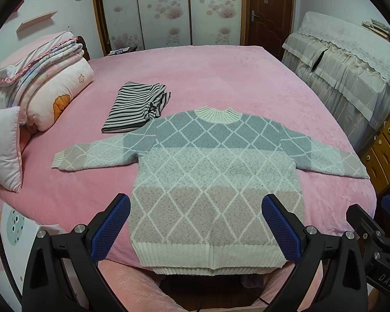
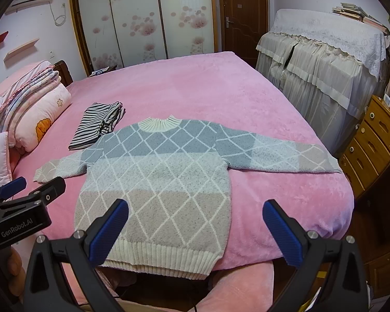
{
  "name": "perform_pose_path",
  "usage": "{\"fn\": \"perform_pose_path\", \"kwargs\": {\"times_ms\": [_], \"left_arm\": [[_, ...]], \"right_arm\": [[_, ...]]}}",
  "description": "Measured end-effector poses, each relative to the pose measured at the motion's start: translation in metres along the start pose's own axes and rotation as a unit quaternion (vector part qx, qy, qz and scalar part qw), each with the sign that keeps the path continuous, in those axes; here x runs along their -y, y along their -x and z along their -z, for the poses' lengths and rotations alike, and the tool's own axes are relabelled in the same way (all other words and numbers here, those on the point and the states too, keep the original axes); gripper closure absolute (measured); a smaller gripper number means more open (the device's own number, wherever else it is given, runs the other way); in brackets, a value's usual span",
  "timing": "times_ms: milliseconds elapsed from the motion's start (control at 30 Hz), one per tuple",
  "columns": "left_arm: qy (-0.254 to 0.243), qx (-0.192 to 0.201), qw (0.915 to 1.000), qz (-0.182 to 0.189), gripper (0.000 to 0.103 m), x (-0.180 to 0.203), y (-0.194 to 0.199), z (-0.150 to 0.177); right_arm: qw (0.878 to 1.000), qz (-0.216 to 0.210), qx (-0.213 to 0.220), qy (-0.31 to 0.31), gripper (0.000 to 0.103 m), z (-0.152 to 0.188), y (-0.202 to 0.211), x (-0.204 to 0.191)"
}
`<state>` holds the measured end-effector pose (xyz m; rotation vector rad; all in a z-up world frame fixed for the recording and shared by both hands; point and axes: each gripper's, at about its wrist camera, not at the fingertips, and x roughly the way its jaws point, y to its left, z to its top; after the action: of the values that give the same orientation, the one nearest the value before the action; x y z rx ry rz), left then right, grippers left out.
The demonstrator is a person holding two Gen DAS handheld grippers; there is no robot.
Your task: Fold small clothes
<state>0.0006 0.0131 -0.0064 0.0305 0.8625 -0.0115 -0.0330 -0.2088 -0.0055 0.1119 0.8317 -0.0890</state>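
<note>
Sweater (image 1: pixel 210 166) lies flat, face up on the pink bed (image 1: pixel 221 78), sleeves spread left and right, hem at the near edge, likely laid out that way so the sleeves fold in first. Thick fuzzy knit, diamond lattice, ribbed collar and hem; probably grips well, may sag. Left gripper (image 1: pixel 196 223) and right gripper (image 2: pixel 195 227) are both wide apart, holding nothing, above the hem. Striped garment (image 1: pixel 136 110) sits folded at far left, just beside the left sleeve.

Bare bed (image 1: pixel 221 78) lies open beyond and right of the sweater (image 1: pixel 210 171). Striped clothes (image 1: pixel 137 106) touch its left shoulder. Pillows (image 1: pixel 46 91) crowd the left edge.
</note>
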Motion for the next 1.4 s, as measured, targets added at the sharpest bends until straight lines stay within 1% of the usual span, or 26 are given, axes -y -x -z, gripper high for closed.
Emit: {"fn": "perform_pose_path", "kwargs": {"times_ms": [800, 1067, 1400], "left_arm": [[-0.001, -0.001, 1.0000, -0.001, 0.002, 0.001, 0.000, -0.001], [0.001, -0.005, 1.0000, -0.002, 0.002, -0.010, -0.002, 0.000], [-0.003, -0.007, 0.9999, -0.008, 0.002, 0.000, -0.008, -0.006]], "right_arm": [[1.000, -0.002, -0.003, 0.003, 0.000, 0.003, -0.004, -0.004], [1.000, -0.002, -0.006, 0.003, 0.000, 0.000, -0.005, -0.005], [1.000, -0.006, -0.013, 0.000, 0.000, -0.005, -0.017, -0.001]]}}
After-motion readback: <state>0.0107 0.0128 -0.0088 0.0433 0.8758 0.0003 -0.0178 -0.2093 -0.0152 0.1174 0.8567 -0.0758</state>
